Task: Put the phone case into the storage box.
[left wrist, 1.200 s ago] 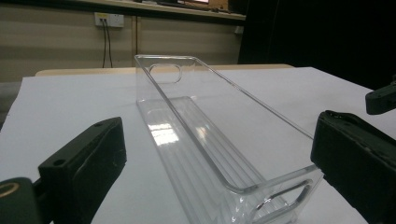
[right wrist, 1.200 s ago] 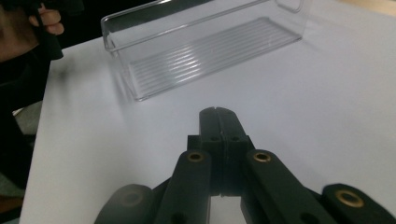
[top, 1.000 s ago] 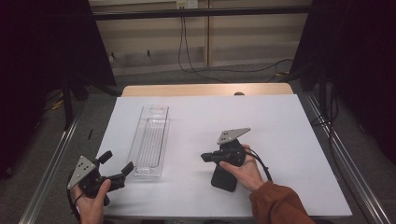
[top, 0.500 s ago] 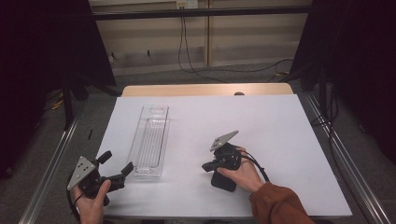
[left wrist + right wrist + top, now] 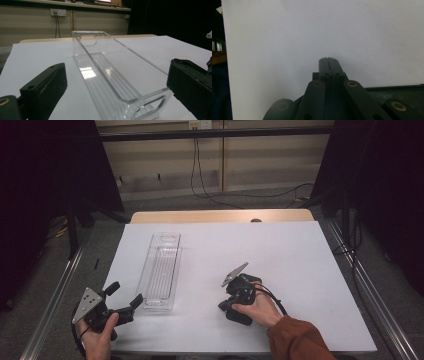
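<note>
Jaws of the left gripper (image 5: 125,296) stand wide at lower left, framing the near end of the clear plastic tray (image 5: 161,270), seemingly readied to grasp it; right gripper (image 5: 223,306), lower centre, is closed and empty.

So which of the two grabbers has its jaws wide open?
The left gripper, near the end of the clear plastic tray. Its jaws stand far apart, while the right gripper has its jaws pressed together.

The tray (image 5: 161,271) was clear, glossy plastic with a ribbed floor catching reflections. The worktop (image 5: 300,250) wore a smooth, matt white sheet over pale wood at its far edge. Both tongs, left tongs (image 5: 125,296) and right tongs (image 5: 329,60), looked matt black plastic.
</note>
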The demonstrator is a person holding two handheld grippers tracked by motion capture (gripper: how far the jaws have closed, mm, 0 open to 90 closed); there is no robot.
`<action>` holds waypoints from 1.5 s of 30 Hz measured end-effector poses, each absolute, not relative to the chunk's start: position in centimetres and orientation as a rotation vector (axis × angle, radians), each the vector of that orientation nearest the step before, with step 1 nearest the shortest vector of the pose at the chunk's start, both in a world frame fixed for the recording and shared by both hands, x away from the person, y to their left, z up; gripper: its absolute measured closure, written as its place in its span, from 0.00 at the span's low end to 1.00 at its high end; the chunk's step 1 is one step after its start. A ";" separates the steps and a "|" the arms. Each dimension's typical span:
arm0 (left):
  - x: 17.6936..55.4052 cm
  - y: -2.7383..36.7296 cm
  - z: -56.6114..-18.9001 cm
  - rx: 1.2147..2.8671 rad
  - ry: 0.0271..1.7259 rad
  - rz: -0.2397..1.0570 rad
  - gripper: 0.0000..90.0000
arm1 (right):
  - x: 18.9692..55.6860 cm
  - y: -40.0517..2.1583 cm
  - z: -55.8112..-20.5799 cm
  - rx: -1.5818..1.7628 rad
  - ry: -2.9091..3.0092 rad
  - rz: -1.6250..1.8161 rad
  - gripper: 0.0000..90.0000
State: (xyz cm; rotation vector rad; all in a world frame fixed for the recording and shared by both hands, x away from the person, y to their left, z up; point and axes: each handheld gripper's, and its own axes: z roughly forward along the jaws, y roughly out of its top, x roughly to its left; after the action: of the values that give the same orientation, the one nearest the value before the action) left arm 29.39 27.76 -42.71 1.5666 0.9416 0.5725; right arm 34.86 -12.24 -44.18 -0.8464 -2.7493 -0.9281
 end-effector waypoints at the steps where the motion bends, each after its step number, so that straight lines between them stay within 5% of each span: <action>1: 29.4 27.8 -42.7 1.567 0.942 0.572 0.03 | 34.8 -12.2 -44.2 -0.847 -2.749 -0.922 1.00; 45: 29.2 27.9 -42.7 1.566 0.937 0.578 0.03 | 32.3 -17.2 -44.1 -0.952 -2.697 -0.891 1.00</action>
State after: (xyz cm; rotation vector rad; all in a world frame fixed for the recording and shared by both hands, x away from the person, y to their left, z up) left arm 29.24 27.85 -42.67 1.5663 0.9366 0.5778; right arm 32.31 -17.20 -44.09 -0.9525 -2.6974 -0.8914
